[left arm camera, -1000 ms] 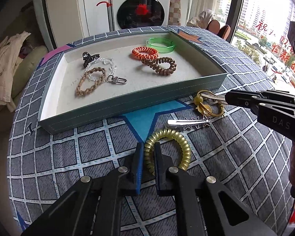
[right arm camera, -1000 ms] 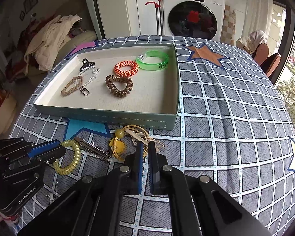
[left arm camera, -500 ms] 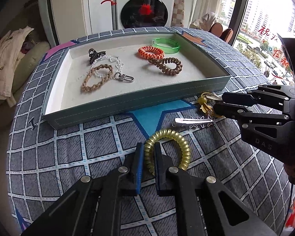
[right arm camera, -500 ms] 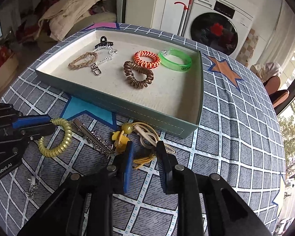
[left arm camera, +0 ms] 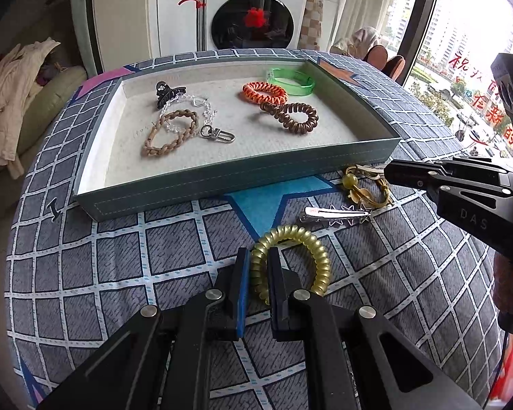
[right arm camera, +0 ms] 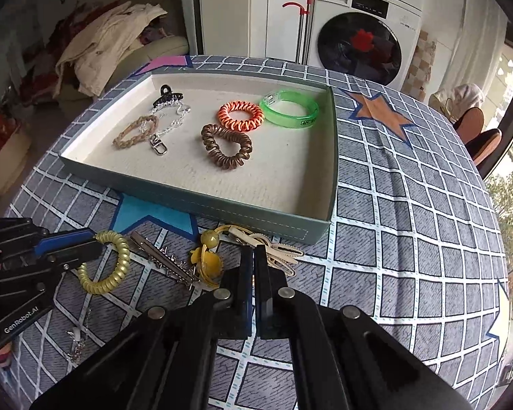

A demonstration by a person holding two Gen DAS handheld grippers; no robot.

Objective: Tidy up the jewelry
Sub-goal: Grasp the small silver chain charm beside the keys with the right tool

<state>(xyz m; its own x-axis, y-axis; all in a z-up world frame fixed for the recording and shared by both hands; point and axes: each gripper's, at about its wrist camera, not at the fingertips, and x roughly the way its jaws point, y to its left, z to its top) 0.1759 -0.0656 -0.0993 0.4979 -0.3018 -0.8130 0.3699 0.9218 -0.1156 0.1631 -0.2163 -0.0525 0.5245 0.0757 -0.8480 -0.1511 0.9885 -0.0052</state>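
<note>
My left gripper [left arm camera: 256, 256] is shut on the yellow coil hair tie [left arm camera: 304, 242], which lies on the grid tablecloth in front of the grey tray [left arm camera: 239, 174]; it also shows in the right wrist view [right arm camera: 116, 266]. My right gripper [right arm camera: 253, 256] is shut, its tips at the yellow bead hair tie [right arm camera: 207, 256] and beige clips [right arm camera: 280, 249]; whether it grips them is hidden. A silver star clip [left arm camera: 335, 213] lies between. In the tray lie a green bracelet [left arm camera: 290, 80], orange coil [left arm camera: 263, 92], brown coil [left arm camera: 292, 116], braided band [left arm camera: 169, 133], chain [left arm camera: 205, 112] and black claw clip [left arm camera: 166, 92].
A small silver chain [right arm camera: 77, 341] lies on the cloth near my left gripper. A washing machine [left arm camera: 256, 17] stands behind the table, a sofa with clothes [left arm camera: 13, 95] to the left, chairs [right arm camera: 475, 133] to the right.
My right gripper was open half a second ago and has shut at the yellow bead hair tie and clips. My left gripper stays shut on the yellow coil.
</note>
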